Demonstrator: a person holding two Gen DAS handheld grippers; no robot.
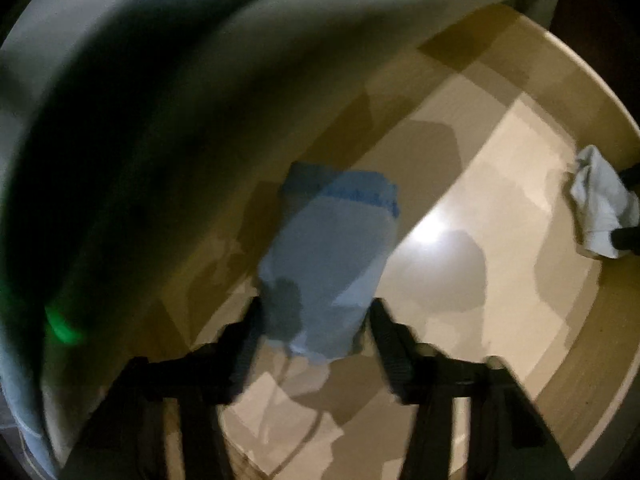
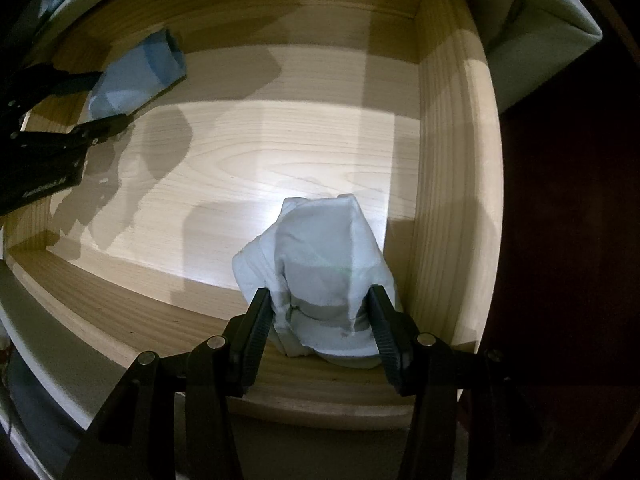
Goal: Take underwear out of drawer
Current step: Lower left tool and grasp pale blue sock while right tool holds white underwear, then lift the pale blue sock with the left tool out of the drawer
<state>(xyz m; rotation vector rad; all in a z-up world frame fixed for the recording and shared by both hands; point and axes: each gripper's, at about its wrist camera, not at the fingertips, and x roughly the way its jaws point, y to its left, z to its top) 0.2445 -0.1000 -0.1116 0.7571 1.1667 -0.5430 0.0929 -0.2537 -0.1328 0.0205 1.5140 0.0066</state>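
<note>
Scene: I look down into an open wooden drawer point(image 2: 448, 168) through both wrist cameras, two folded pieces of underwear lying on its pale floor.
Right gripper point(image 2: 320, 312): its jaws are part closed and press on both sides of the white underwear point(image 2: 320, 264), which bunches up between them; I judge this a firm hold.
White piece, place: it sits at the drawer's near edge, close to the near right corner, and I cannot tell whether it has left the floor.
Left gripper point(image 1: 316, 320): its jaws stand at a middling width either side of the blue underwear point(image 1: 332, 248). The left wrist view is blurred, so I cannot tell whether the pads already press on the cloth.
Blue piece, place: it lies toward the drawer's far left corner, waistband end pointing away from my left jaws, well apart from the white piece.
Step in hand: securing the blue piece while the white one is held.
Doing it well: I would close the left jaws until the cloth visibly puckers, taking the thick folded end rather than one loose layer.
Lift: I would raise both hands straight up, since the drawer's walls stand close beside each piece.
Risk: a shallow pinch on the blue cloth may let it unfold and trail over the drawer's left edge.
Progress: in my judgement, neither piece is out of the drawer yet.
</note>
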